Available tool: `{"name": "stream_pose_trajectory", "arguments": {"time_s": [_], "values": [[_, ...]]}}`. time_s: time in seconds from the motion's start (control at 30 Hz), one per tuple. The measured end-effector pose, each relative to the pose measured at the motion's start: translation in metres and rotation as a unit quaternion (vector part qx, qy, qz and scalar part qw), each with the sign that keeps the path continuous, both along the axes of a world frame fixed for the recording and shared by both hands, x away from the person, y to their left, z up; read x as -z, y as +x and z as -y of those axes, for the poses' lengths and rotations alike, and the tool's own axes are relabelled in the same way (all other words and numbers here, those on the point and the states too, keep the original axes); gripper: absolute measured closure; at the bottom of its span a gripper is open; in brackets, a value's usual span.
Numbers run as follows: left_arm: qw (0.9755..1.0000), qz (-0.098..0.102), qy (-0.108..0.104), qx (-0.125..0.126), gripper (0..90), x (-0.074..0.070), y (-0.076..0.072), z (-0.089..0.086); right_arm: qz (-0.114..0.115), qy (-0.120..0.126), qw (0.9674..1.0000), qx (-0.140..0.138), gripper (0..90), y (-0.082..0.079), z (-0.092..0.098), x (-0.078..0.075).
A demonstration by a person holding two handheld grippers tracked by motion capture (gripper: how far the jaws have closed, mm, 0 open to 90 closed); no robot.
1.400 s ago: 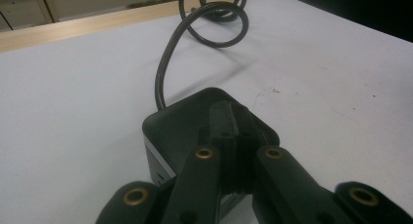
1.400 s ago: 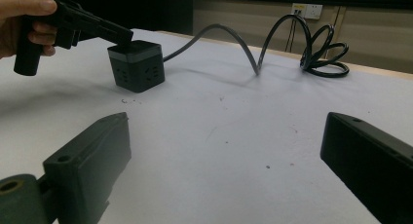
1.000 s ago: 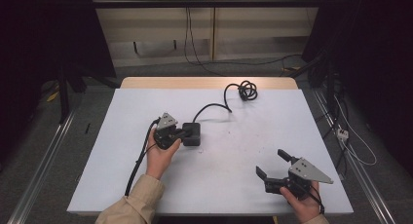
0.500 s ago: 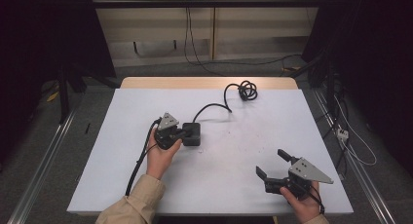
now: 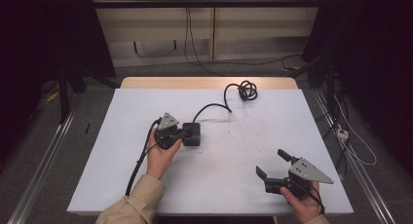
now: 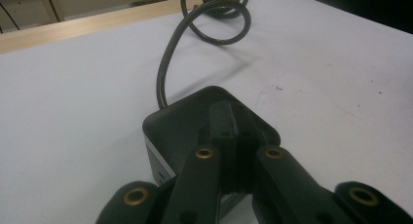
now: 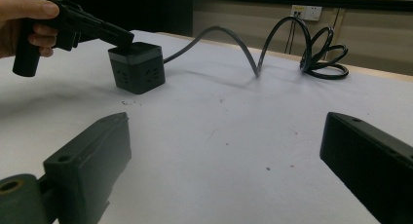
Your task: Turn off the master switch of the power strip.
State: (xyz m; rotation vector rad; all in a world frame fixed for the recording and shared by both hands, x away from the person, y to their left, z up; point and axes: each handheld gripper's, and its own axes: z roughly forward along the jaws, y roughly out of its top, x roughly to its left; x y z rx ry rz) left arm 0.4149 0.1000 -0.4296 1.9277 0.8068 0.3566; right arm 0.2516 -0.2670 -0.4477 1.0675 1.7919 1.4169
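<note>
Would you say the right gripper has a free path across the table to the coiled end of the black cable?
Probably yes. The right gripper is open, and bare table lies between it and the cable coil. The left gripper and power cube sit off to the side.

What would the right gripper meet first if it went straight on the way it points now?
Probably nothing soon. The right gripper, fingers open, points across bare table. In its own view the black power cube sits off to the left and the coiled cable to the right, so the middle line looks free, though depth is unclear.
</note>
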Motion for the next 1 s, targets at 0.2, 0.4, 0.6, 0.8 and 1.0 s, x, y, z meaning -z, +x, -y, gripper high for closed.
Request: {"name": "stream_pose_trajectory", "arguments": {"time_s": [0.2, 0.4, 0.6, 0.8, 1.0], "values": [[1.0, 0.001, 0.001, -0.002, 90.0, -0.0001, -0.0004, 0.0003, 0.002, -0.001, 1.0, 0.0, 3.9, 0.0, 0.0002, -0.0006], [1.0, -0.003, -0.001, -0.004, 90.0, -0.0003, -0.0004, 0.0002, 0.001, -0.001, 1.0, 0.0, 3.9, 0.0001, 0.0003, -0.0002], [1.0, -0.006, -0.002, -0.005, 90.0, -0.0008, -0.0002, 0.0005, 0.001, -0.001, 1.0, 0.0, 3.9, 0.0001, 0.0002, -0.0002], [0.9999, -0.01, -0.007, -0.004, 90.0, -0.0005, 0.0005, -0.0003, 0.003, -0.001, 1.0, 0.0, 3.9, 0.0003, 0.0008, -0.0004], [1.0, -0.007, -0.005, -0.005, 90.0, -0.0007, 0.0001, 0.0001, 0.002, 0.001, 1.0, 0.001, 3.9, 0.0001, 0.0012, -0.0006]]}}
